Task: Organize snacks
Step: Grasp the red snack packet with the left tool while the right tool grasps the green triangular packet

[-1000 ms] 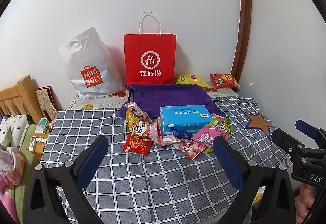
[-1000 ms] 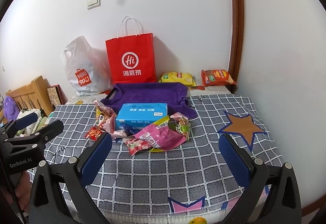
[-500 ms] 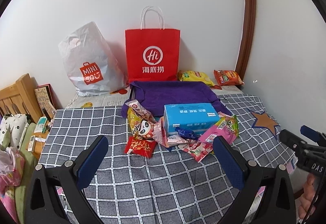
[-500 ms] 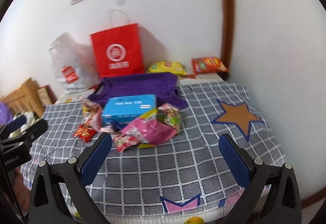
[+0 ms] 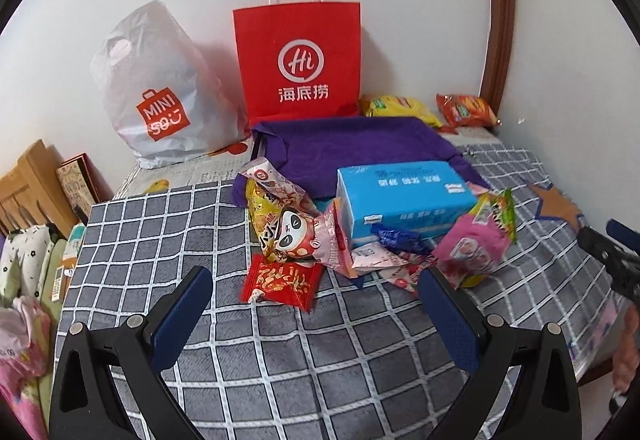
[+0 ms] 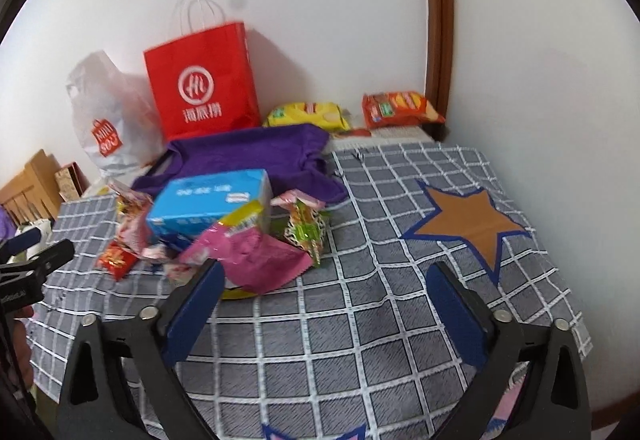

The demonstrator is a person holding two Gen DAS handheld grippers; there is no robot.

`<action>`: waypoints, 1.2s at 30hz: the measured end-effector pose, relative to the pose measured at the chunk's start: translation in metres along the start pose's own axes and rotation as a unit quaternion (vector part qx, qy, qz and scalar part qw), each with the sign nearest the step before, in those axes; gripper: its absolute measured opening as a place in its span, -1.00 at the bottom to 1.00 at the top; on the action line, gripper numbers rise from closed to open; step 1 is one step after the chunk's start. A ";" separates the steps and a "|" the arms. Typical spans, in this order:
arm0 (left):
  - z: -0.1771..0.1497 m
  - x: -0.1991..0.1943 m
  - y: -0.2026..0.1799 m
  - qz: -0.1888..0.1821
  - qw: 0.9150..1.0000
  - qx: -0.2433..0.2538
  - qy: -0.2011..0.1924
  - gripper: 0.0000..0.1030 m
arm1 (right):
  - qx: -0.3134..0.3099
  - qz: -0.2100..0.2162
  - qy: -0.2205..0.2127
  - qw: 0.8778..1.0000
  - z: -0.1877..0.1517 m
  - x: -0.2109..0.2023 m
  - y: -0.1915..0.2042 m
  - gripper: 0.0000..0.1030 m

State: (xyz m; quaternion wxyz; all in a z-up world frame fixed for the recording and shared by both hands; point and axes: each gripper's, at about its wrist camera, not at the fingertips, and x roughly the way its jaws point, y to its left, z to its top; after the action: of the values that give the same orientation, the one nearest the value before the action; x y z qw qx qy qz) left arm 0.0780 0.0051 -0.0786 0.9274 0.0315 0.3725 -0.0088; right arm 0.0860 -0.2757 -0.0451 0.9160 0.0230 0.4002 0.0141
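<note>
Snack pile [image 5: 360, 240] is lying just ahead of both grippers. Left gripper [image 5: 316, 294] is gaping wide, empty. Right gripper [image 6: 326, 280] is closing, nothing between jaws.

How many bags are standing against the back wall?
2. The red paper bag stands in the middle behind the purple cloth; the white plastic bag sits left of it, touching it. None looks hidden.
</note>
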 end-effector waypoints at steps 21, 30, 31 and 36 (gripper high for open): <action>-0.002 0.066 0.060 -0.023 0.996 -0.072 0.045 0.99 | 0.014 0.049 0.092 0.994 0.024 0.137 0.009 0.16; -0.001 0.080 0.076 -0.022 0.994 -0.090 0.062 0.99 | 0.032 0.075 0.121 0.989 0.027 0.166 0.006 -0.01; -0.001 0.082 0.077 -0.023 0.994 -0.091 0.064 0.99 | 0.030 0.079 0.124 0.989 0.027 0.166 0.005 -0.05; -0.005 0.094 0.069 -0.033 0.993 -0.079 0.083 0.99 | 0.005 0.064 0.116 0.991 0.025 0.152 0.007 -0.12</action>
State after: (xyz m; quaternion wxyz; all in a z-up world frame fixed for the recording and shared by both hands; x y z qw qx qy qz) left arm 0.1446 0.0750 -0.1437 0.8921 -0.0531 0.4486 -0.0072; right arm 0.2080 -0.2631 -0.1390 0.8604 0.0515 0.5017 0.0733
